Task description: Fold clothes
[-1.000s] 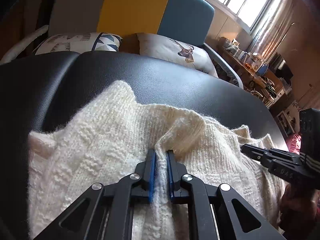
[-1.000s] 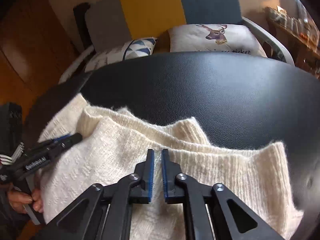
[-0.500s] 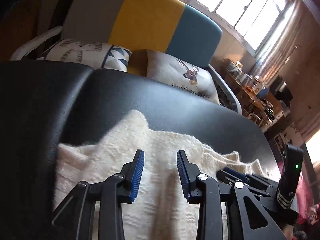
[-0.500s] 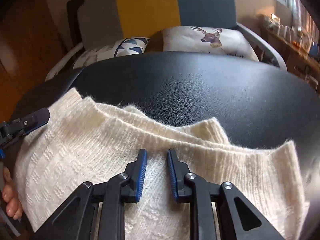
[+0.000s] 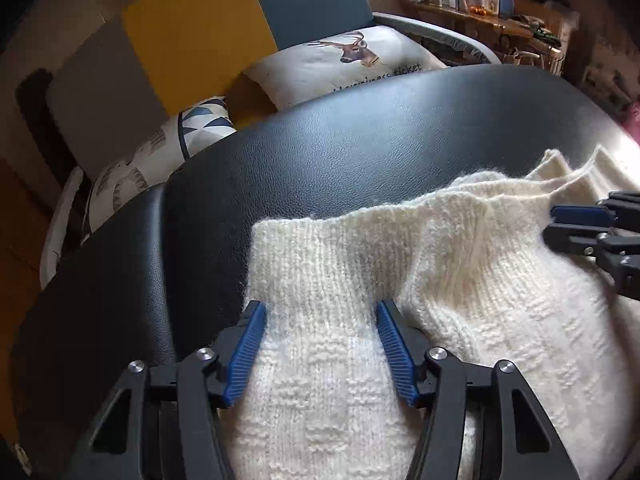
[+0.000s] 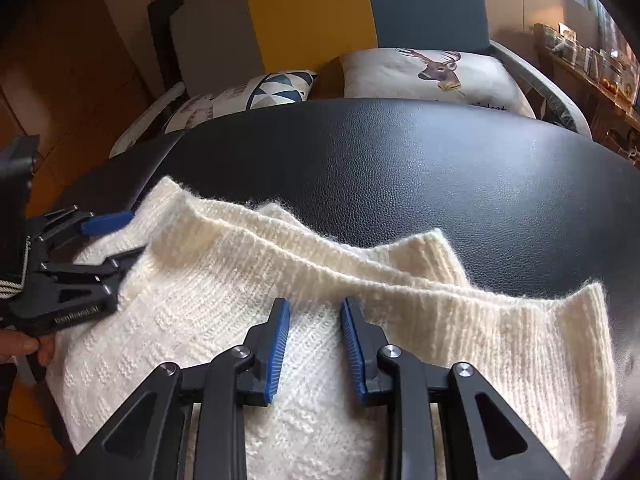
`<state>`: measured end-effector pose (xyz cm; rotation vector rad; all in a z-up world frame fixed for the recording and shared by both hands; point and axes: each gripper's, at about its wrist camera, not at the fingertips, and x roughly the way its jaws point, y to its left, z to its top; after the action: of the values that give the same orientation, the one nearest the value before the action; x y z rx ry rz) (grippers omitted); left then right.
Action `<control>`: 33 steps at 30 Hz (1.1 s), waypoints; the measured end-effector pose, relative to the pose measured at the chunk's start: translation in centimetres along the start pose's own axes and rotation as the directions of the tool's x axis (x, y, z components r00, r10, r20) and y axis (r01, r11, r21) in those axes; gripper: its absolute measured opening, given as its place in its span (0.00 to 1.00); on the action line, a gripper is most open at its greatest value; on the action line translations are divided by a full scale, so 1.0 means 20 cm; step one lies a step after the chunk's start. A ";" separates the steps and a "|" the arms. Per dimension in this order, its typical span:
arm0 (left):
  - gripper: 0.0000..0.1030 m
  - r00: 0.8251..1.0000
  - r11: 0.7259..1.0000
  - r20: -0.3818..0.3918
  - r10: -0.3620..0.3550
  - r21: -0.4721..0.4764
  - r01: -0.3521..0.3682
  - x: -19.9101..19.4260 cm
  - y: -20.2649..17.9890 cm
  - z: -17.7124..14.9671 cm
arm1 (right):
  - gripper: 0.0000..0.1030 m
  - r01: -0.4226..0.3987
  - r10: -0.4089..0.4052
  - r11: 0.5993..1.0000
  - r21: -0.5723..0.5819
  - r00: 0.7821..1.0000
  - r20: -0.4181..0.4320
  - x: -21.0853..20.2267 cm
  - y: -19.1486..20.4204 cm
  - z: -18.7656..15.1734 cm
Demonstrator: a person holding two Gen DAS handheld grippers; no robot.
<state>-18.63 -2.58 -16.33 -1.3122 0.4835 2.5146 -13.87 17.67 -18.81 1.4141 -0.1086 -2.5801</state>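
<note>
So, left to right across what I'm working on:

Left gripper [image 5: 320,312]: my jaws stand wide apart, straddling a ribbed end of the sweater without pinching it; I judge this is a release or a fresh approach, so the knit lies slack between the blue pads [image 5: 245,354].

Sweater [image 5: 472,280]: cream knit, lying on the near part of the black padded table [image 5: 360,140], bunched into several overlapping layers, its ribbed edges pointing away from me. Being thick and fuzzy, it will probably spring back unless pressed flat.

Right gripper [image 6: 314,316]: jaws parted too, though narrower than the left's, resting over the middle of the knit just behind a ribbed fold edge, gripping nothing.

Hand [image 6: 24,346]: only my fingertips on the left tool show at the edge of the right view.

Behind the table: a sofa [image 6: 312,16] with a deer cushion [image 6: 436,74], well clear of the work.

Progress: partly folded, as I judge; layers still uneven.
</note>
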 end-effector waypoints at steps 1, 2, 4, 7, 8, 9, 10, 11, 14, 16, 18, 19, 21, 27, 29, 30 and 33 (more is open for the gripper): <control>0.18 0.999 0.996 0.002 0.037 -0.081 -0.037 -0.01 0.06 -0.01 | 0.23 0.006 -0.006 1.000 0.014 1.000 0.004 0.00 -0.02 0.00; 0.18 1.000 0.985 0.000 0.019 -0.173 -0.018 -0.02 0.12 -0.04 | 0.22 0.012 -0.012 0.999 0.031 1.000 0.010 0.00 -0.04 -0.01; 0.19 1.000 0.953 0.009 -0.014 -0.304 0.016 -0.03 0.21 -0.11 | 0.21 0.016 -0.017 0.999 0.041 1.000 0.025 0.00 -0.04 -0.01; 0.20 0.997 0.934 0.062 -0.051 -0.350 0.069 -0.09 0.22 -0.14 | 0.23 0.009 -0.010 0.999 0.032 0.999 0.033 -0.01 -0.03 -0.01; 0.20 0.994 0.933 0.091 -0.065 -0.348 0.093 -0.13 0.20 -0.13 | 0.23 -0.005 0.003 0.999 0.034 0.999 0.034 -0.03 -0.04 -0.01; 0.20 0.990 0.932 0.120 -0.079 -0.345 0.116 -0.17 0.19 -0.12 | 0.24 -0.019 0.018 0.999 0.037 0.999 0.035 -0.05 -0.04 0.00; 0.23 0.982 0.934 0.159 -0.097 -0.326 0.145 -0.22 0.16 -0.10 | 0.25 -0.035 0.033 0.998 0.046 0.998 0.044 -0.09 -0.06 -0.01; 0.32 0.983 0.947 0.166 -0.080 -0.295 0.126 -0.24 0.13 -0.09 | 0.26 -0.067 0.064 0.996 0.061 0.997 0.046 -0.13 -0.08 -0.02; 0.40 0.985 0.980 0.174 -0.007 -0.194 0.041 -0.27 0.03 -0.06 | 0.27 -0.157 0.153 0.983 0.091 0.987 0.046 -0.25 -0.15 -0.10; 0.40 0.998 0.975 0.054 0.044 -0.219 -0.031 -0.14 0.04 -0.10 | 0.28 -0.117 0.116 0.990 0.075 0.993 0.013 -0.29 -0.20 -0.20; 0.43 0.998 0.973 0.050 0.044 -0.230 -0.032 -0.08 0.06 -0.14 | 0.28 -0.110 0.109 0.986 0.121 0.994 0.014 -0.33 -0.31 -0.29; 0.43 0.998 0.972 0.053 0.044 -0.234 -0.030 -0.05 0.06 -0.16 | 0.28 -0.155 0.152 0.972 0.174 0.988 0.034 -0.38 -0.38 -0.31; 0.41 0.998 0.963 0.053 0.022 -0.270 -0.007 -0.10 0.06 -0.15 | 0.28 -0.247 0.233 0.935 0.256 0.969 0.082 -0.52 -0.51 -0.38; 0.43 0.943 0.909 0.210 -0.257 -0.278 0.310 -0.39 -0.09 -0.14 | 0.46 -0.472 0.439 0.791 0.389 0.881 0.176 -0.85 -0.93 -0.72; 0.44 0.906 0.886 0.222 -0.359 -0.224 0.406 -0.44 -0.23 -0.12 | 0.51 -0.526 0.517 0.731 0.434 0.843 0.152 -0.84 -1.01 -0.84; 0.45 0.894 0.880 0.207 -0.398 -0.189 0.436 -0.43 -0.33 -0.10 | 0.52 -0.545 0.551 0.708 0.449 0.824 0.133 -0.81 -1.03 -0.89; 0.45 0.857 0.858 0.150 -0.493 -0.079 0.507 -0.43 -0.63 -0.04 | 0.54 -0.579 0.606 0.656 0.484 0.787 0.121 -0.72 -1.04 -0.98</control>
<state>-8.43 7.89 -11.76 -1.1264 -0.0409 2.1825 7.30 41.60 -20.83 1.2796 -1.1169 -2.0115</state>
